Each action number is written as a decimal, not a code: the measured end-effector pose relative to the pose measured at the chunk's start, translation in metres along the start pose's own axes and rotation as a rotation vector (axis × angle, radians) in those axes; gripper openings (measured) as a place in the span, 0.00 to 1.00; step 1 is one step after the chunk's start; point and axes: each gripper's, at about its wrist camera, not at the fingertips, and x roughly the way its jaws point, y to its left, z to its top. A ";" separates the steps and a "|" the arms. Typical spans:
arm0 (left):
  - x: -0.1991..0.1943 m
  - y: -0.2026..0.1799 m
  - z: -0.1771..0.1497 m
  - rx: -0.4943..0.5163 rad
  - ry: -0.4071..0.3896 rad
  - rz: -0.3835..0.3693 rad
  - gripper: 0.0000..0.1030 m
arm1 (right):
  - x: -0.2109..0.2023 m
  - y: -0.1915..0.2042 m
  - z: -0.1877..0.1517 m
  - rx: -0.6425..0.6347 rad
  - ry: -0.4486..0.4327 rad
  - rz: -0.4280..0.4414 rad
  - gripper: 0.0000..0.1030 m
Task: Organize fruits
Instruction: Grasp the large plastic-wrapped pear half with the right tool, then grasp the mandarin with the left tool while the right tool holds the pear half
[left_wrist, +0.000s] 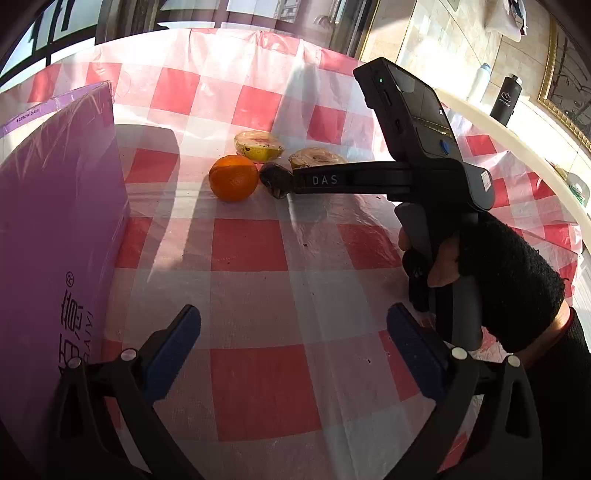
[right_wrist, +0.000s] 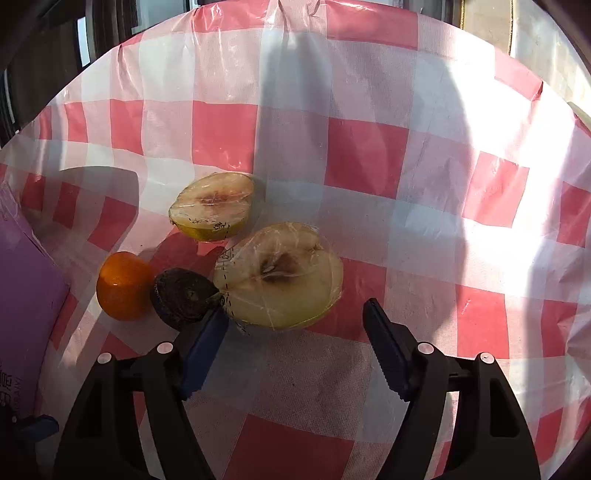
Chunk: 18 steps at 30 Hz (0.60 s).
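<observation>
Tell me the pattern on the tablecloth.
The tablecloth has red and white checks, clearest in the right wrist view.

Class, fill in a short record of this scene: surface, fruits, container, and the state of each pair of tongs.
surface: red-and-white checked plastic tablecloth
fruits: round orange; dark shrivelled fruit; two film-wrapped pear halves, near and far
container: purple cardboard box
left tongs: open, holding nothing
right tongs: open, close to the near half

You've got a glossy plastic tablecloth (right_wrist: 369, 155), cling-wrapped pear halves (right_wrist: 280, 275), matt dimpled orange (left_wrist: 233, 178), shiny purple box (left_wrist: 55, 206) at frame left.
</observation>
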 end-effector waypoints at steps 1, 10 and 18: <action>0.000 0.000 0.000 -0.001 0.000 0.000 0.98 | 0.003 0.002 0.002 -0.007 0.006 0.001 0.71; 0.003 0.002 0.000 -0.020 0.012 0.002 0.98 | 0.003 0.005 0.005 0.002 0.000 0.059 0.58; 0.005 0.003 0.000 -0.022 0.019 0.004 0.98 | -0.069 -0.038 -0.072 0.218 -0.089 0.076 0.59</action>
